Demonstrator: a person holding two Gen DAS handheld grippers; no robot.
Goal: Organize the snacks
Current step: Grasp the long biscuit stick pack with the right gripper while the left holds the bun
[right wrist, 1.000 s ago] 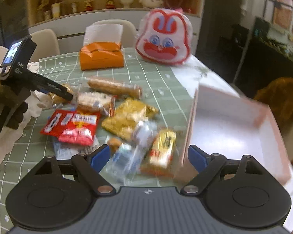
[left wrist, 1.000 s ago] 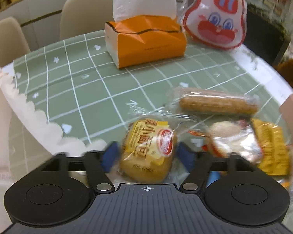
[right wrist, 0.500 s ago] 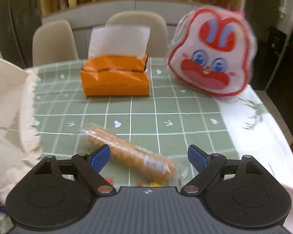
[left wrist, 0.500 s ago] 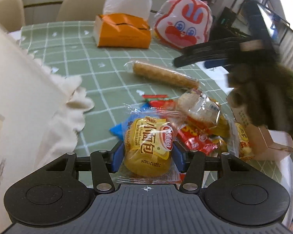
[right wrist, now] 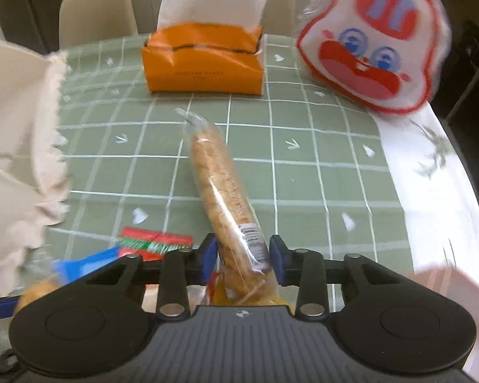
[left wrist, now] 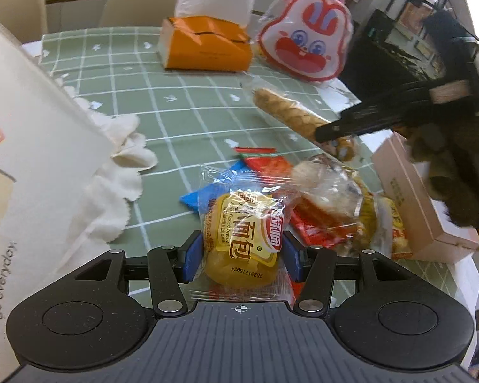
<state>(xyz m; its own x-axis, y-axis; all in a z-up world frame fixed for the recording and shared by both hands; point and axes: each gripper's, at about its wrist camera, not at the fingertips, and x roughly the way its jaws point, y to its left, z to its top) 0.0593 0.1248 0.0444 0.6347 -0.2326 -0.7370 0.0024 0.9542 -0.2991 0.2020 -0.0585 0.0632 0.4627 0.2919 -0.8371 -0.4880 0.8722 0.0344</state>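
Both grippers clamped on wrapped snacks over the green worktop [left wrist: 163, 102]

Left gripper [left wrist: 241, 257] grips the yellow bread pack [left wrist: 244, 239], beside a cream bag [left wrist: 32, 159]; the orange tissue box [left wrist: 204, 44] holds white tissue — further right, the right gripper [right wrist: 242, 257] pinches the long biscuit roll [right wrist: 222, 191]; the pink box's [left wrist: 415, 204] contents are hidden.

We see the counter [left wrist: 118, 73] under a green cloth with a white grid. At upper centre of the left wrist view an orange tissue box [left wrist: 204, 46] rests on it, with a rabbit-face bag [left wrist: 305, 35] to its right. A long wrapped biscuit roll [right wrist: 222, 188] lies mid-frame. Red and blue snack packets [left wrist: 265, 162] lie lower, a pink box [left wrist: 415, 198] at right, a cream cloth [left wrist: 111, 172] at left.
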